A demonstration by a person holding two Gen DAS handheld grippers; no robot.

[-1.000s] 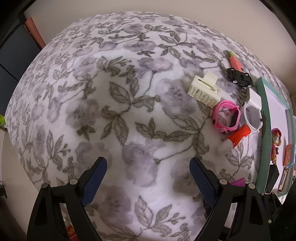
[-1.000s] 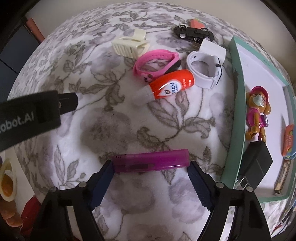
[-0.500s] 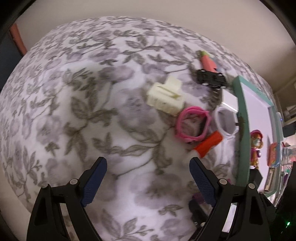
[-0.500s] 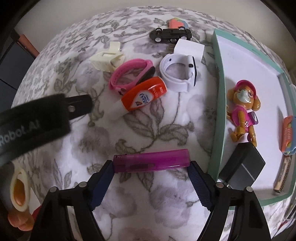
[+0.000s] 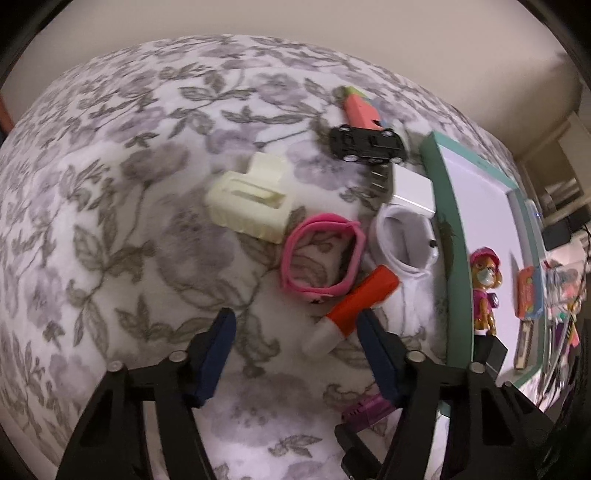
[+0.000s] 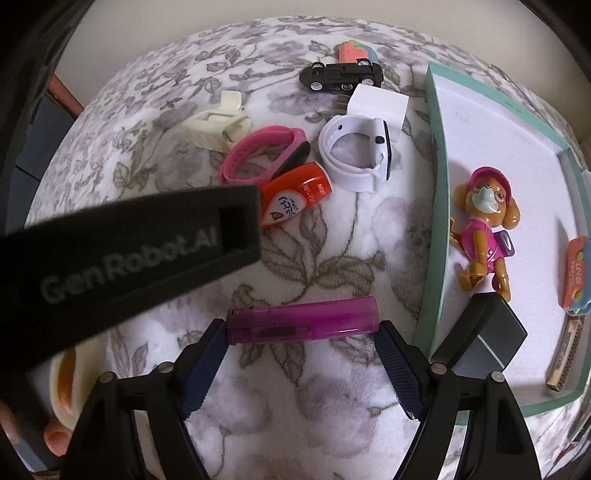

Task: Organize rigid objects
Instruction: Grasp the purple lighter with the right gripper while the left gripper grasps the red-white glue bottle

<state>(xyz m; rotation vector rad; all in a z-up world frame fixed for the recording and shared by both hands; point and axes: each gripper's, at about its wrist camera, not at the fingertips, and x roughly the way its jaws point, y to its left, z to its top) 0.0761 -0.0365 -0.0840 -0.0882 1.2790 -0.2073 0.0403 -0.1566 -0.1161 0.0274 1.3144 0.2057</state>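
Right gripper (image 6: 301, 326): clamped end to end on a purple lighter (image 6: 303, 320), held just above the blanket beside the tray.
Left gripper (image 5: 295, 325): jaws closing with nothing pressed between them; the white tip of an orange tube (image 5: 354, 306) lies just ahead of the right finger.
Loose pile: cream hair clip (image 5: 247, 205), pink band (image 5: 319, 260) touching the tube, white watch (image 5: 404, 240), white charger (image 5: 412, 188), black toy car (image 5: 365, 144), a coral block (image 5: 360, 110) behind it.
In the way: the left gripper's black body (image 6: 122, 254) crosses the right wrist view and covers part of the tube.
Tray (image 6: 436, 206): green rim, white floor; holds a dog figure (image 6: 484, 225), a black box (image 6: 487, 336) and an orange card (image 6: 576, 273).
Surface: floral grey-and-white blanket (image 5: 122, 206).
Room: plain pale wall (image 5: 295, 26) behind.
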